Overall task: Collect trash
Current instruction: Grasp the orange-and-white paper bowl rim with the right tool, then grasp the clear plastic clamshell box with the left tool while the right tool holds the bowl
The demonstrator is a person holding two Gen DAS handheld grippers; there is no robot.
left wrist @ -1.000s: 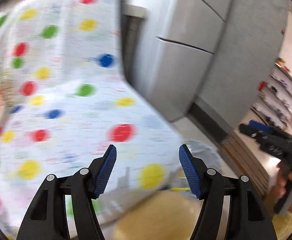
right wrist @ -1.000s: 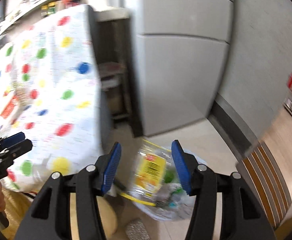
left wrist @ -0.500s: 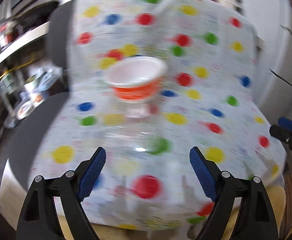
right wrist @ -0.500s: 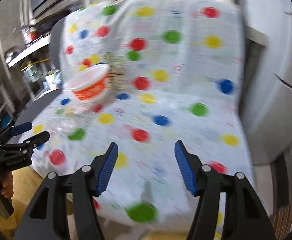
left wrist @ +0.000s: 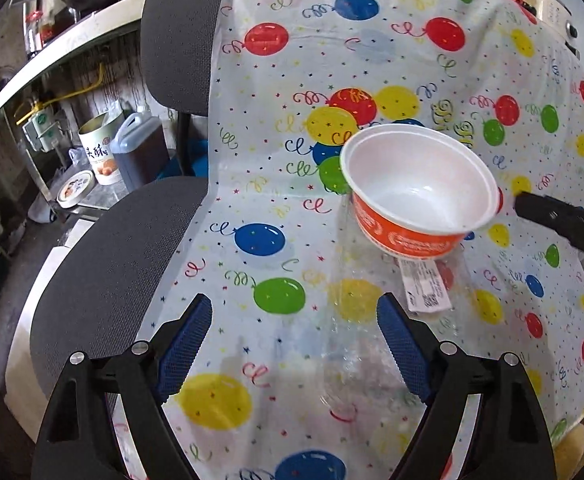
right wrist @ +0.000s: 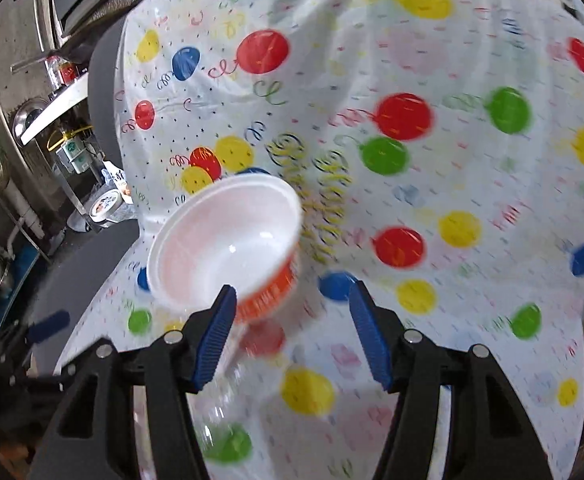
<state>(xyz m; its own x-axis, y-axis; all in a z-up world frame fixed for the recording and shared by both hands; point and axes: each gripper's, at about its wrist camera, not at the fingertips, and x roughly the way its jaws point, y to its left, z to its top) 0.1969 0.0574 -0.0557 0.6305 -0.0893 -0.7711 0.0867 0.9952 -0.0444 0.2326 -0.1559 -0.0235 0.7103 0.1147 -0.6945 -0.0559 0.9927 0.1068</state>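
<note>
An empty orange and white paper bowl (left wrist: 415,196) lies tilted on a chair draped with a balloon-print plastic cloth (left wrist: 276,200). It rests on a clear plastic bottle (left wrist: 371,320) with a white label. My left gripper (left wrist: 293,344) is open, just short of the bottle. In the right wrist view the bowl (right wrist: 224,244) sits just beyond my open right gripper (right wrist: 292,332), by its left fingertip. The bottle (right wrist: 228,396) shows faintly below. The right gripper's tip (left wrist: 551,216) enters the left wrist view beside the bowl.
The black mesh chair (left wrist: 124,232) shows bare at the left. Behind it stand a tin can (left wrist: 100,148), a dark jug (left wrist: 140,148) and a roll of tape (left wrist: 76,188) under a metal counter (left wrist: 60,52).
Both grippers swung left from the fridge and floor trash bag to face the chair. They have closed in on the bowl and bottle. Both stay open.
</note>
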